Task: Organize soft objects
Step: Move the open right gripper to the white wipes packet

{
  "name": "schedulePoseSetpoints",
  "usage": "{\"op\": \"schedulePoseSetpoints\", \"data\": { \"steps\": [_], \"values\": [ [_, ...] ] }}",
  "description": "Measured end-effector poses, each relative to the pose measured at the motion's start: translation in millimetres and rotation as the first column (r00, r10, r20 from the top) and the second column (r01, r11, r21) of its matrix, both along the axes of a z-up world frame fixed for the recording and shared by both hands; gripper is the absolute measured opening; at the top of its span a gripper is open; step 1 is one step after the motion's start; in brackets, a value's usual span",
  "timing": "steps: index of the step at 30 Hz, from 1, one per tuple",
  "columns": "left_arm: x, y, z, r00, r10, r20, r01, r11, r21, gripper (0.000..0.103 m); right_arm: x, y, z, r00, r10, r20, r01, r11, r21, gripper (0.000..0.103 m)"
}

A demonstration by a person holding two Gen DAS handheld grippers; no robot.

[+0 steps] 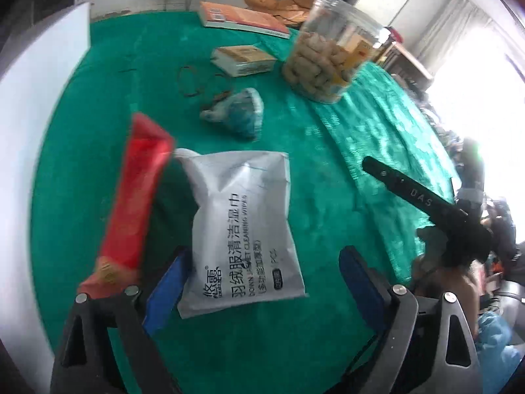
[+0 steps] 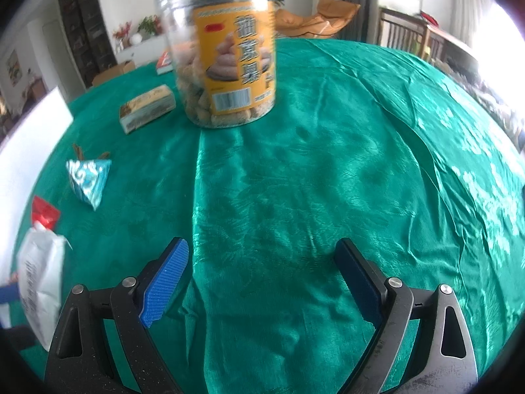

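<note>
Green satin cloth (image 2: 295, 180) over the bench, creased and shiny. White wipes pack (image 1: 242, 229) flat on it, printed side up, lower edge lying between the blue pads (image 1: 167, 289) of the left hand-held gripper (image 1: 262, 282). Jaws spread wide, neither pad pressing on the pack. Red packet (image 1: 131, 197) just beside the pack on its left, long and narrow, near end by the left finger. Blue foil pouch (image 1: 236, 115) farther out on the cloth, apart from both packs, with thin rubber bands (image 1: 190, 80) beyond it. Small box (image 1: 242, 59) and flat book (image 1: 242, 18) farther back. Clear plastic jar (image 2: 223, 49) of tan snacks upright past the pouch, yellow label facing the right wrist view. Right hand-held gripper (image 2: 262, 279) likewise spread, nothing between its pads, only bare cloth below. Black finger of that gripper visible at the right edge of the left wrist view.
</note>
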State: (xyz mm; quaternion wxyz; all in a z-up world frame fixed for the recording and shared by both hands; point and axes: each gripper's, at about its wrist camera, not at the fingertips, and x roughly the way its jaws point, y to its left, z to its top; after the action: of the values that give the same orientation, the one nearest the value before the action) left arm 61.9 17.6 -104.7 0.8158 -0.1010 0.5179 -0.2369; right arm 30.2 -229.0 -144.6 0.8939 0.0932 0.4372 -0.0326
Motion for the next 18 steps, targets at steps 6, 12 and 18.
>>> {"op": "schedulePoseSetpoints", "data": {
  "steps": [6,12,18],
  "values": [
    [30,-10,37,0.996,-0.074,0.059,0.091,0.919,-0.383,0.088,-16,-55,1,0.974,-0.217,0.063,0.196,0.951,0.24,0.092],
    [14,41,54,0.985,0.021,0.17,-0.018,1.0,-0.019,0.088,-5,-42,0,0.975,-0.217,0.057,0.203,0.961,0.188,0.094],
    [-2,48,30,0.973,0.008,0.232,-0.075,0.956,0.283,0.088,-1,-30,-1,0.977,-0.207,0.056,0.198,0.971,0.131,0.094]
  ]
}}
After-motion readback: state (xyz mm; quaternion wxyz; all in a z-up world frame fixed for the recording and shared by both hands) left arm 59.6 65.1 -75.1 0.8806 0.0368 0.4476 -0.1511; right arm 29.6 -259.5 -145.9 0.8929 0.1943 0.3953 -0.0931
